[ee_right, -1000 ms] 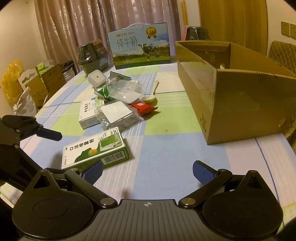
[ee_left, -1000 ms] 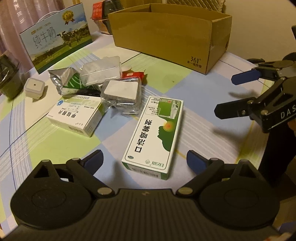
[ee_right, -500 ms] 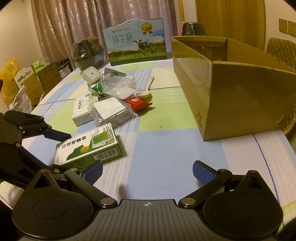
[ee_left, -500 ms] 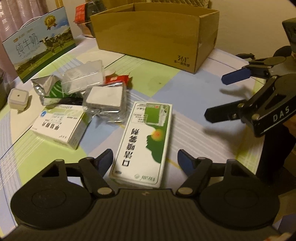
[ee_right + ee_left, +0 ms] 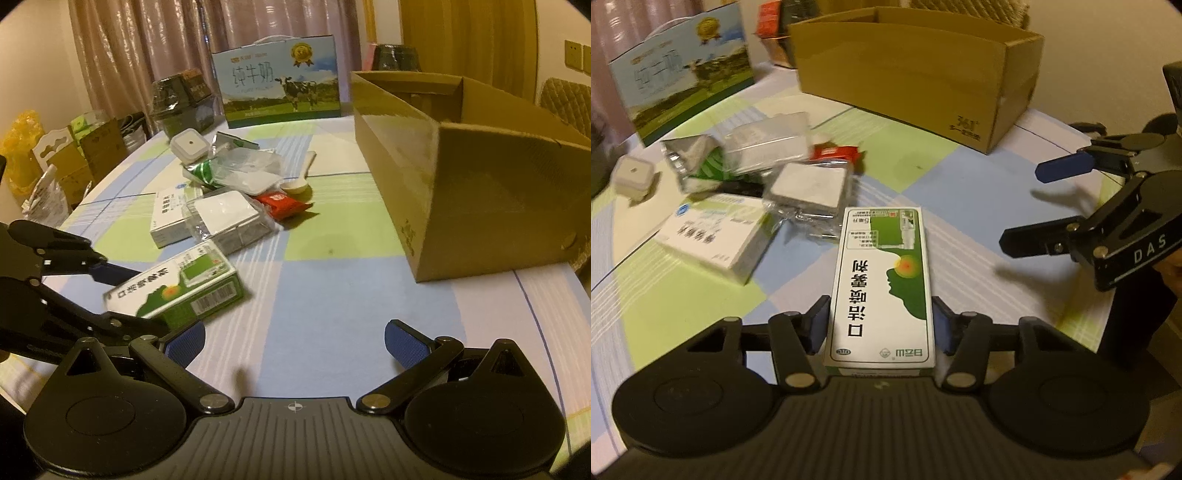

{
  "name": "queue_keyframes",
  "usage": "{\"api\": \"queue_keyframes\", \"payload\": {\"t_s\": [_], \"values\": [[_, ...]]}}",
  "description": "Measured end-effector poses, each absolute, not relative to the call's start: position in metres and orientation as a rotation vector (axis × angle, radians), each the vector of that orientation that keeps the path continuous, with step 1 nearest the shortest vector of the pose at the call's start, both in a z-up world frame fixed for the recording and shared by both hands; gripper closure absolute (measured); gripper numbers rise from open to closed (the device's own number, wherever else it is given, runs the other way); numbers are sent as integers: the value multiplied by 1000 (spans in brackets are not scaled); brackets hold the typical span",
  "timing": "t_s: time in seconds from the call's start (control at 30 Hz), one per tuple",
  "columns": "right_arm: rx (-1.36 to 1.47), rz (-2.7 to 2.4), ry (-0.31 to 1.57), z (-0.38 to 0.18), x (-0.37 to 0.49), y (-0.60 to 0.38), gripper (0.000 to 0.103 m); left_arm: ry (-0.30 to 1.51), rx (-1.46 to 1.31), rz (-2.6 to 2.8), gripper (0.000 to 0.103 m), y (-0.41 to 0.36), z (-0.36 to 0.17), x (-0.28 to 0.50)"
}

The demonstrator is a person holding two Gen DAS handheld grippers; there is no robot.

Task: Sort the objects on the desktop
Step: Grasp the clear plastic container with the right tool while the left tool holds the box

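- Cardboard box (image 5: 476, 177), open at the top and the largest thing on the table, stands at the far right of the checked tablecloth (image 5: 332, 295); it is likely where sorted things go, though I cannot see inside it.
- Milk gift carton (image 5: 280, 81) with a cow picture stands upright at the far edge, well apart from the action.
- Green-and-white medicine box (image 5: 882, 284), the item being picked up, lies flat on the cloth near the front edge, just in front of the loose pile. Its long axis runs straight along the line of the left gripper's fingers, with its near end tucked deep between them.
- Left gripper (image 5: 881, 325) straddles that box: a blue pad sits at each long side and the jaws are closing. Whether the pads press yet, I cannot tell; from the right wrist view the box looks slightly tilted.
- Right gripper (image 5: 293, 341) hovers over bare cloth with its fingers wide apart and nothing between them. It is farther from the medicine box, so the left hand is the one placed to lift it.
- Smaller pile behind: a white pill box (image 5: 713, 240), a foil-wrapped pack (image 5: 809, 188), a red sachet (image 5: 282, 203) and a small white square case (image 5: 188, 144).
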State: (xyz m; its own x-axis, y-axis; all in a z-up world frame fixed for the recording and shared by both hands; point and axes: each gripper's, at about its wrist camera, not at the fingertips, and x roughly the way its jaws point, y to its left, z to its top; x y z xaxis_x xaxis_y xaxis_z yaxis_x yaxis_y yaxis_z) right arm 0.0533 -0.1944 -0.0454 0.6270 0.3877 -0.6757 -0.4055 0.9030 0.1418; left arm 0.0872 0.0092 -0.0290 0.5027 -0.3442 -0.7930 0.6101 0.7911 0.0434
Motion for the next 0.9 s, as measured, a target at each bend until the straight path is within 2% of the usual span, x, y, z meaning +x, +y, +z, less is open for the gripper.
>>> {"api": "queue_keyframes", "payload": {"t_s": [0.37, 0.9], "values": [[-40, 495, 751, -44, 61, -179, 2, 888, 225, -387, 52, 64, -22, 67], [-125, 601, 738, -44, 109, -128, 2, 920, 36, -41, 52, 107, -35, 101]]}}
